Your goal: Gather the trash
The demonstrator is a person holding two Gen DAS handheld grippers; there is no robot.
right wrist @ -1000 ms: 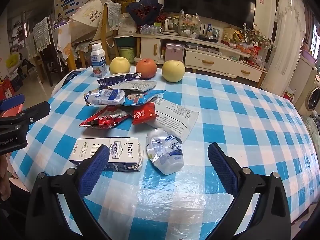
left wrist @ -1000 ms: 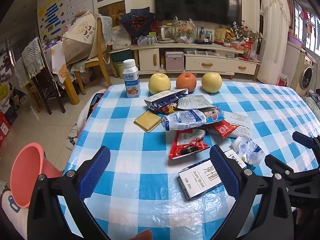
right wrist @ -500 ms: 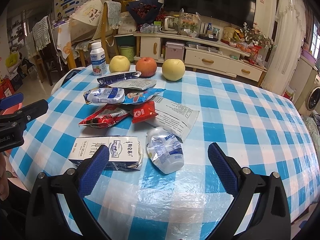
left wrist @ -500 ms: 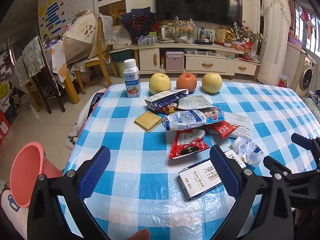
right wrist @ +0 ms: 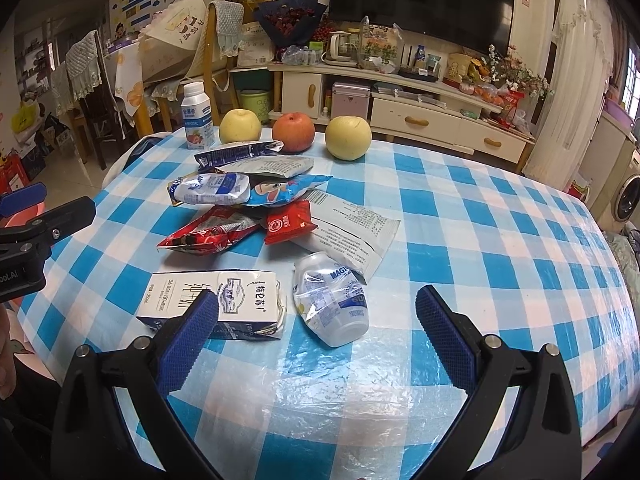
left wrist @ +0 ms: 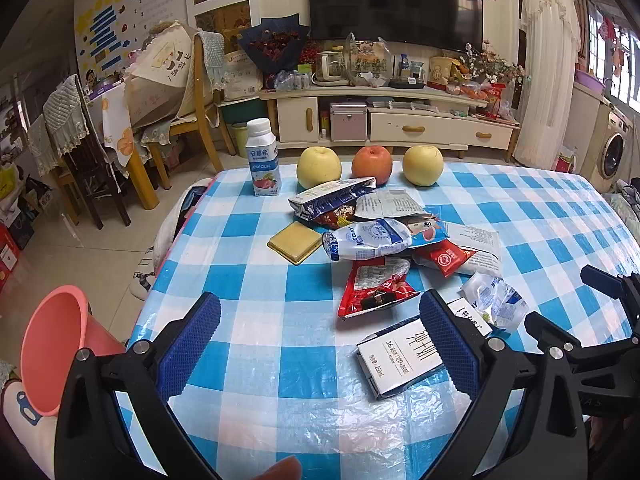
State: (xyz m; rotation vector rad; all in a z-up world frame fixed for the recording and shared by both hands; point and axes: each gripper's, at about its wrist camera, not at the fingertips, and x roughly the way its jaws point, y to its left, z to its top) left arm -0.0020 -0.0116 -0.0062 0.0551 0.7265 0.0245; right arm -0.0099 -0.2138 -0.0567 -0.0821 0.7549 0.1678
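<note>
— Where are the two tools?

— Both hover over the near edge of the blue-checked tablecloth (right wrist: pixel 460 208). The left gripper (left wrist: pixel 320 344) has its jaws spread wide with nothing between them; the right gripper (right wrist: pixel 318 332) is likewise spread and empty.

— And the trash?

— A heap lies mid-table. Nearest is a flattened milk carton (right wrist: pixel 212 300), lying on its side, with the right gripper's left pad (right wrist: pixel 188 340) in front of its near edge; whether they touch I cannot tell. Just right of the carton lies a crushed plastic bottle (right wrist: pixel 332 300), between the right gripper's pads in that view, but farther out.

— From the left view?

— The carton (left wrist: pixel 404 356) sits behind the left gripper's right pad (left wrist: pixel 448 344), off to that side rather than between the pads. Beyond are a red snack wrapper (left wrist: pixel 372 284), a blue-and-white pouch (left wrist: pixel 372 238) and a dark blue packet (left wrist: pixel 332 196).

— Anything else?

— A pink bin (left wrist: pixel 56 348) stands on the floor left of the table. At the far edge stand a yoghurt bottle (left wrist: pixel 262 158) and three apples in a row; the red apple (left wrist: pixel 372 164) is the middle one.
</note>
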